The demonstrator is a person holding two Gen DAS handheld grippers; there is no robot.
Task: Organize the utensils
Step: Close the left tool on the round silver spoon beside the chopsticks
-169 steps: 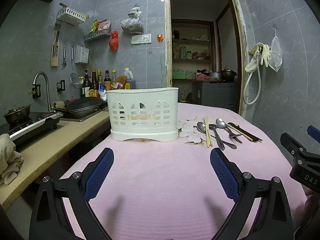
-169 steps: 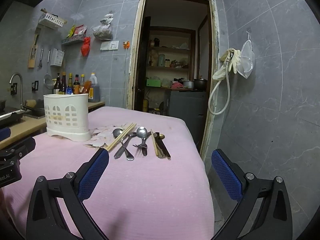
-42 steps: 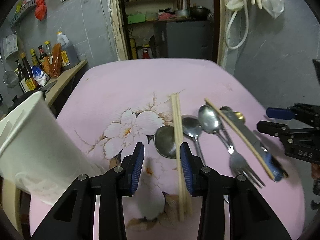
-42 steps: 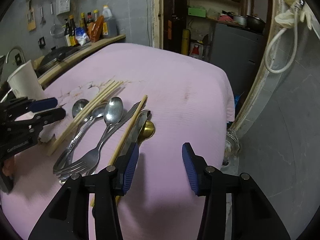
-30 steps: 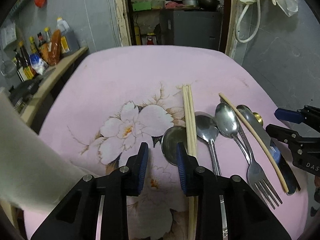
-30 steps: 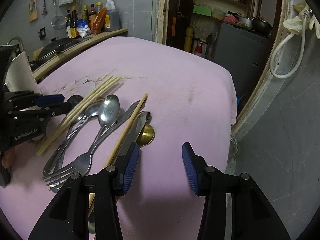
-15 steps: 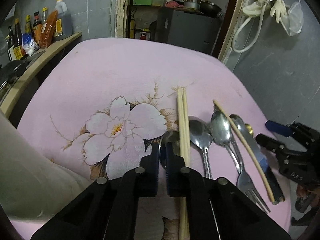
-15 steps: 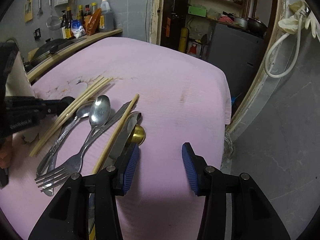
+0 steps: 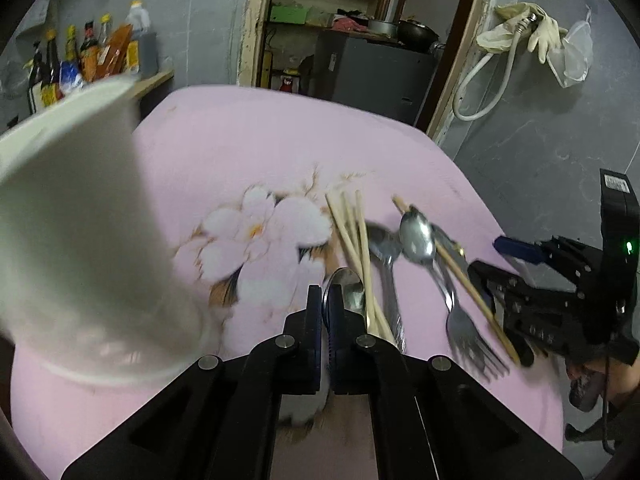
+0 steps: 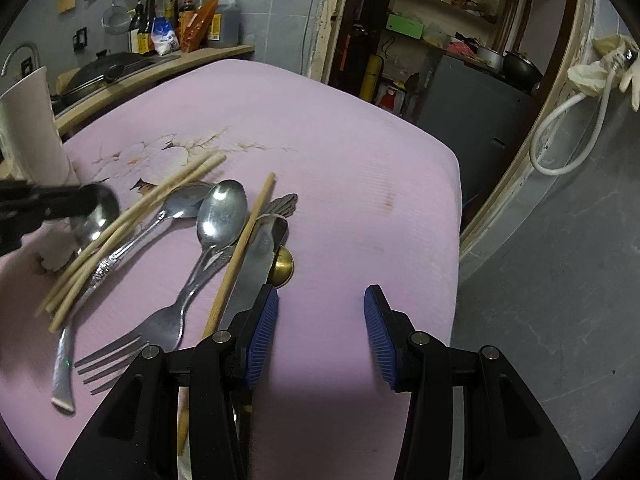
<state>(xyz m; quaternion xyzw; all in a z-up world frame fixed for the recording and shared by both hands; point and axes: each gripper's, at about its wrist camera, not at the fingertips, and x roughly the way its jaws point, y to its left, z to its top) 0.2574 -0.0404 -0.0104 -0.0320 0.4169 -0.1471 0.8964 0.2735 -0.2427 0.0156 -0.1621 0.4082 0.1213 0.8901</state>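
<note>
Left wrist view: pink tablecloth (image 9: 248, 140) fills the frame, w/ white utensil holder (image 9: 80, 240) blurred at left edge. Utensils lie in a loose row to its right: chopsticks (image 9: 352, 236), spoons, fork (image 9: 464, 324). Left gripper (image 9: 325, 320) is clamped on the bowl of a steel spoon (image 9: 346, 288), beside the chopsticks. Right gripper (image 10: 318, 336) hovers w/ jaws wide apart, nothing between them, just by the knife (image 10: 256, 264). Spoon is prob light, stiff, slick; an edge-on pinch at the bowl may swivel, the neck looks safer.
</note>
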